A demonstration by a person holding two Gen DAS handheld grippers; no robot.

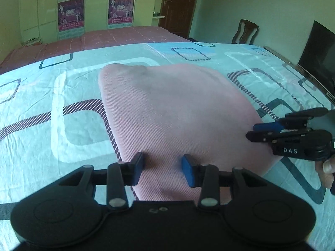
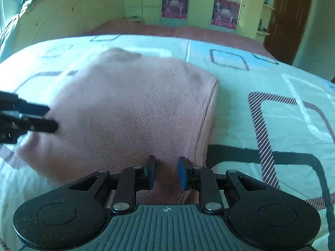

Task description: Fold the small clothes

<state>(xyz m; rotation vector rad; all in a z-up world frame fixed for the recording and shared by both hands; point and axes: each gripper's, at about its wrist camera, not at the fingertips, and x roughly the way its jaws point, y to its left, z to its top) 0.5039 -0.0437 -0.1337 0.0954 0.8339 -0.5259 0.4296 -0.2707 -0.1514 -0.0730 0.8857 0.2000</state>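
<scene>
On the patterned bedsheet [image 1: 69, 96] lies the folded pink garment [image 1: 173, 108], with the left gripper [image 1: 162, 170] and right gripper [image 2: 166, 172] at its near edge, fingers parted, pinching nothing.

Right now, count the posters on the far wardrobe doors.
2 dark pink posters show fully: one on the left door panel, one on the panel to its right. Cut-off strips above them at the frame's top may be further posters.

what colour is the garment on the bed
Dusty pink with fine diagonal ribbing; the garment shows best in the left wrist view.
</scene>
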